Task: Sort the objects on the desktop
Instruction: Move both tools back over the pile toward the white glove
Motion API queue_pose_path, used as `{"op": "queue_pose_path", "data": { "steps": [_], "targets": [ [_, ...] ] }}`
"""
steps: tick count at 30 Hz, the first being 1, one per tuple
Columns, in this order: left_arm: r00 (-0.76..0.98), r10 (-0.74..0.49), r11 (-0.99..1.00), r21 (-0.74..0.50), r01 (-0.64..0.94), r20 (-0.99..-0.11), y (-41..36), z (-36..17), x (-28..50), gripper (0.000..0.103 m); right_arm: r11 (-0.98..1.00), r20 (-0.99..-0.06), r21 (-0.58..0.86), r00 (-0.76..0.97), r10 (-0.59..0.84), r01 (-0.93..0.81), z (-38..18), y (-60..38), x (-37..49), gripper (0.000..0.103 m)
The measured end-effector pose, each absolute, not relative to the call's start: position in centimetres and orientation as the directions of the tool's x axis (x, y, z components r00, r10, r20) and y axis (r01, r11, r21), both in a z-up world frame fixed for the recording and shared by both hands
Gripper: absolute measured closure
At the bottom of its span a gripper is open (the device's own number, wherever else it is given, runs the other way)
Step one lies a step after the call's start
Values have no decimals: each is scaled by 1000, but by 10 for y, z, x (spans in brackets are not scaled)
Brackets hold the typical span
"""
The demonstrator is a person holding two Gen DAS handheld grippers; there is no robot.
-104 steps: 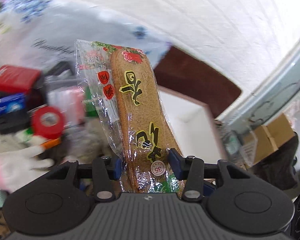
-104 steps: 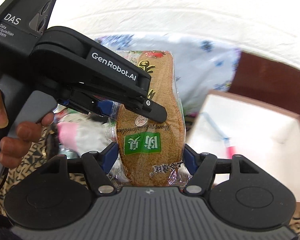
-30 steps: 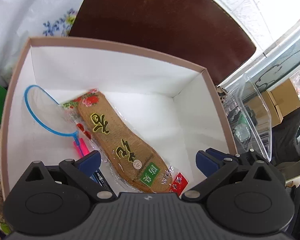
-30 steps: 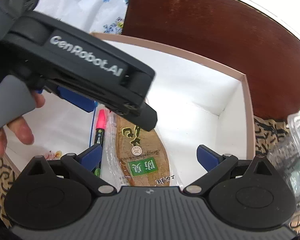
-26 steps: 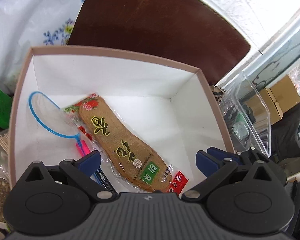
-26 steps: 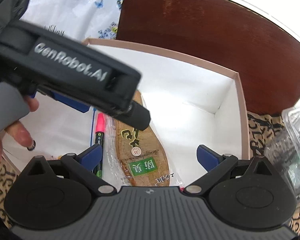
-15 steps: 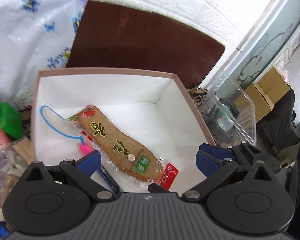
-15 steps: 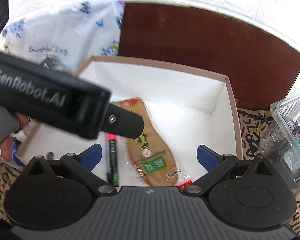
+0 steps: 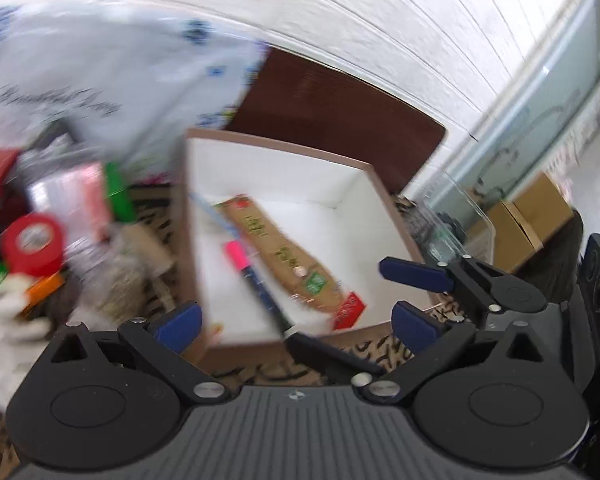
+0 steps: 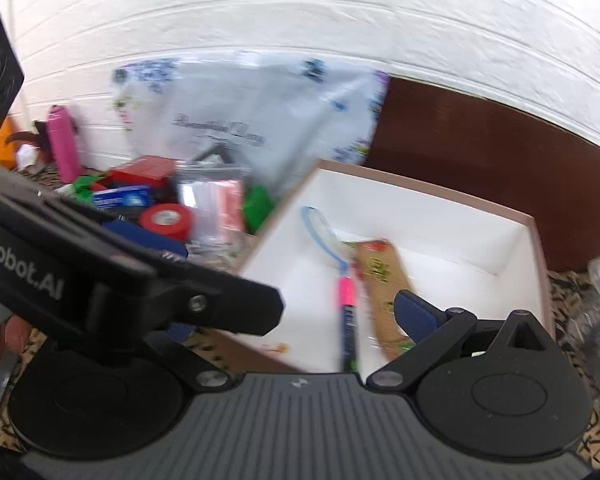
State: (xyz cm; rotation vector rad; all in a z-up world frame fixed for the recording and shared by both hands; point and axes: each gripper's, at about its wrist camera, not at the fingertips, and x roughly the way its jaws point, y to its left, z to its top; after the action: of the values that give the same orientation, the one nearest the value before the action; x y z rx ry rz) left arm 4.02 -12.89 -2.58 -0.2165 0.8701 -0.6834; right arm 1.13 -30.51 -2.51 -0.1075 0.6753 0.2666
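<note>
The left claw [image 9: 296, 322] is being held spread wide, nothing between its blue pads, low over the near edge of the white box [image 9: 268, 145]. The right claw [image 10: 300, 322] is likewise being held spread and empty; its left pad is hidden by the other tool. The packaged insole [image 9: 284, 250] is lying flat in the box, with a pink-capped marker [image 9: 256, 276] just beside it. A red tape roll [image 9: 32, 248] is resting among blurred clutter on the bench [image 9: 260, 376], left of the box.
</note>
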Motion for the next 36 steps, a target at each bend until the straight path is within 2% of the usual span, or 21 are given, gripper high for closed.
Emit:
{"op": "queue_pose_path", "data": {
  "steps": [7,13,22,36],
  "targets": [
    [524,-515,857,-390,337,-679,-55,-39,14,0,915,-642,3,700,312,-404,-28,-252,-11,4],
    [522,-451,890,-406,206,-724,-9,-58,4,0,882,-669,25,648,364,-470,-43,-216,-25,4],
    [540,-401,914,-367,174,-740,24,-64,9,0,875,-690,31,623,368,-482,-60,-183,-14,5],
    [577,-295,939,-344,25,-762,64,-82,69,0,860,-727,-5,593,347,-510,-76,-161,19,5]
  ]
}}
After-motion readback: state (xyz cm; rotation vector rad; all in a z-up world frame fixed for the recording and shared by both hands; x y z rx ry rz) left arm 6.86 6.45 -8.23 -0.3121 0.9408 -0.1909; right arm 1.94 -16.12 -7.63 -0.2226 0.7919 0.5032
